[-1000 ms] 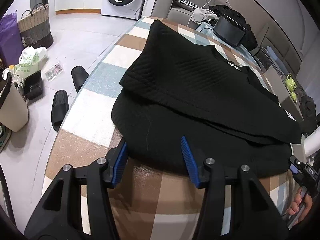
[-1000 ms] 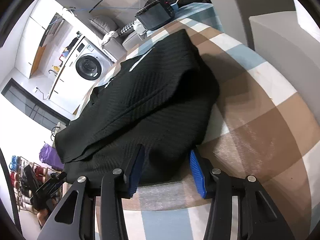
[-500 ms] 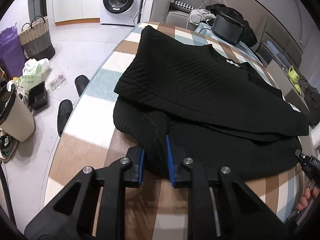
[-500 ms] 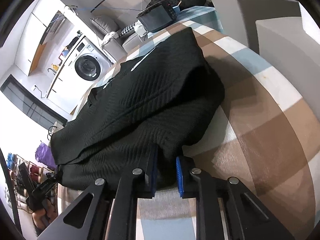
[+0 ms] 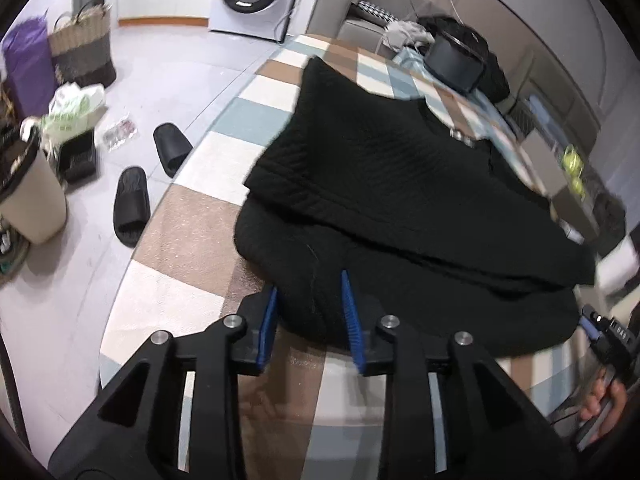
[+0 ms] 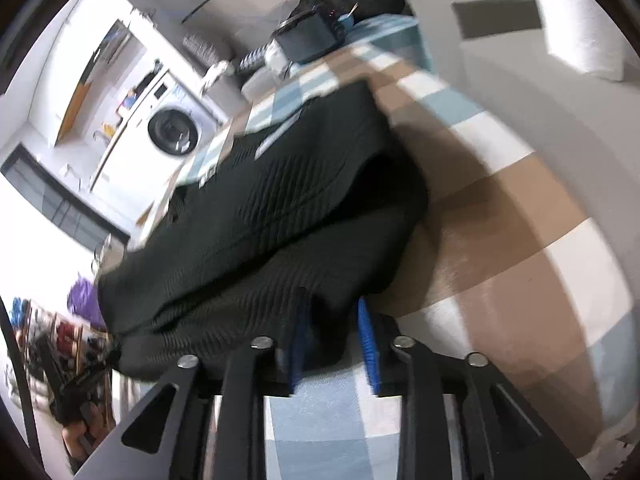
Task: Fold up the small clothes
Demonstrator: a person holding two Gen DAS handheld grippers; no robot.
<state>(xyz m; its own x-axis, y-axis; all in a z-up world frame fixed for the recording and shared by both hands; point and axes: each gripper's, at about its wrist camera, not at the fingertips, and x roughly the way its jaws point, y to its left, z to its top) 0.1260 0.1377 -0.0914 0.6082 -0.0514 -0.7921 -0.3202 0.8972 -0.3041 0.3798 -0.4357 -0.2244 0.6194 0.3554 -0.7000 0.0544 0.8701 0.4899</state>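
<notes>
A black ribbed knit garment (image 5: 400,184) lies folded over itself on the checked tablecloth (image 5: 192,216). My left gripper (image 5: 308,312) is at the garment's near hem. Bunched cloth fills the gap between its blue pads (image 5: 267,320), and its jaws are opening. In the right wrist view the same garment (image 6: 280,200) has its other near corner between the pads of my right gripper (image 6: 332,336). Cloth drapes over one of its fingers (image 6: 298,340) there, and these jaws are opening too. The view is motion-blurred.
The round table's edge (image 5: 132,264) curves along the left, with black slippers (image 5: 130,204), a bin (image 5: 28,200) and bags on the floor below. A dark box (image 5: 456,64) sits at the table's far end. Grey blocks (image 6: 520,92) stand to the right.
Both grippers went from wide open around the hem to nearly shut on it, then widened a little. The hem now sits deeper between the pads, and both hands have shifted and risen slightly.
</notes>
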